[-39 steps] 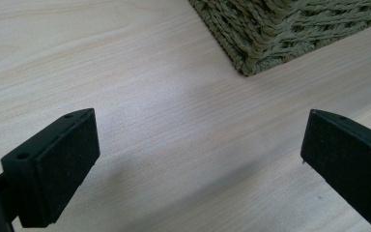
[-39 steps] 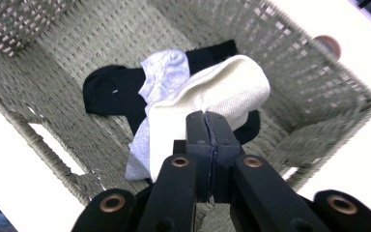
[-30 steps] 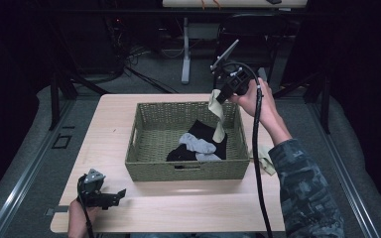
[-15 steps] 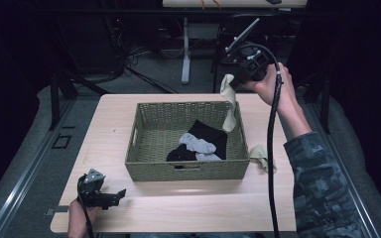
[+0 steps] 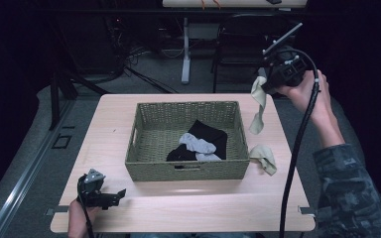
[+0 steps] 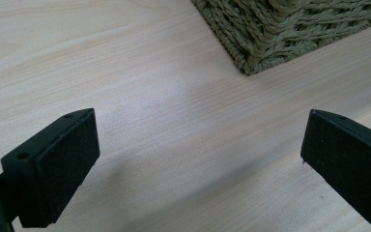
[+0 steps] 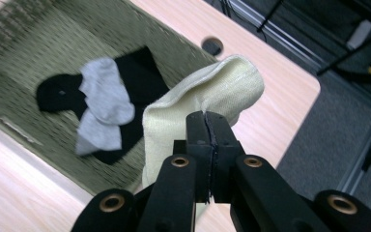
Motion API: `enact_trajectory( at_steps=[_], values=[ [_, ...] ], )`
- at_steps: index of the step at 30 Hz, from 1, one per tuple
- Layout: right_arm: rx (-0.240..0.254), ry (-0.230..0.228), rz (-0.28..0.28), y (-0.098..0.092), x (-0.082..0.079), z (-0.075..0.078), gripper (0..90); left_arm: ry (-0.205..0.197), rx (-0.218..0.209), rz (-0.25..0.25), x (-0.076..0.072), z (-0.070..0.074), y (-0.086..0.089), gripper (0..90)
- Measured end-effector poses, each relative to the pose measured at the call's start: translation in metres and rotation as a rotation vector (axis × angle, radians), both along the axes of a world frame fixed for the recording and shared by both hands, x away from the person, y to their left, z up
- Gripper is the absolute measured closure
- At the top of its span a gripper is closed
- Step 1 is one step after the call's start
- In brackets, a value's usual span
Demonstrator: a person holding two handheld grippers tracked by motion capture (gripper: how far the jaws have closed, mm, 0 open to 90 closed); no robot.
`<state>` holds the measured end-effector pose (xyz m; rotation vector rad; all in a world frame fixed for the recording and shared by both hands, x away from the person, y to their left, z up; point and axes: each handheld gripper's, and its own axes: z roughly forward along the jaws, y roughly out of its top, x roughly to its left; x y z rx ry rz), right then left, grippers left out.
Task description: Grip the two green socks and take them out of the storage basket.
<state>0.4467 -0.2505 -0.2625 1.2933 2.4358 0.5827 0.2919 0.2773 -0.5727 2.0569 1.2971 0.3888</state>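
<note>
Dangling cream sock (image 5: 258,105) from clamped right gripper (image 5: 269,85) beside basket (image 5: 188,170).

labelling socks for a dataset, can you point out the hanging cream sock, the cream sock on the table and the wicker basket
hanging cream sock (image 5: 259,110), high view, middle of the dangling length.
cream sock on the table (image 5: 264,156), high view, middle of the crumpled heap beside the basket.
wicker basket (image 5: 188,171), high view, near wall.
</note>
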Motion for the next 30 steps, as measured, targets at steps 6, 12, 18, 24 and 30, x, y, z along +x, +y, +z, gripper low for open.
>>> enact_trajectory(
  at_steps=[6,12,18,24,30],
  values=[
    [-0.014,0.03,-0.058,-0.025,0.003,-0.034,89.6,0.0,0.003,0.003,0.0,0.0,0.0,0.1],
    [-0.026,0.093,-0.091,-0.04,0.009,-0.077,89.5,-0.001,0.005,0.006,0.0,0.0,0.001,0.1],
    [-0.026,0.168,-0.135,-0.052,0.018,-0.123,89.5,-0.002,0.005,0.006,0.0,0.0,0.001,0.1],
    [-0.025,0.238,-0.159,-0.058,0.025,-0.175,89.3,-0.006,-0.002,0.007,0.0,0.0,0.001,0.1],
    [-0.004,0.294,-0.183,-0.06,0.028,-0.226,89.1,-0.002,0.002,0.006,0.0,0.0,0.002,0.1]
  ],
)
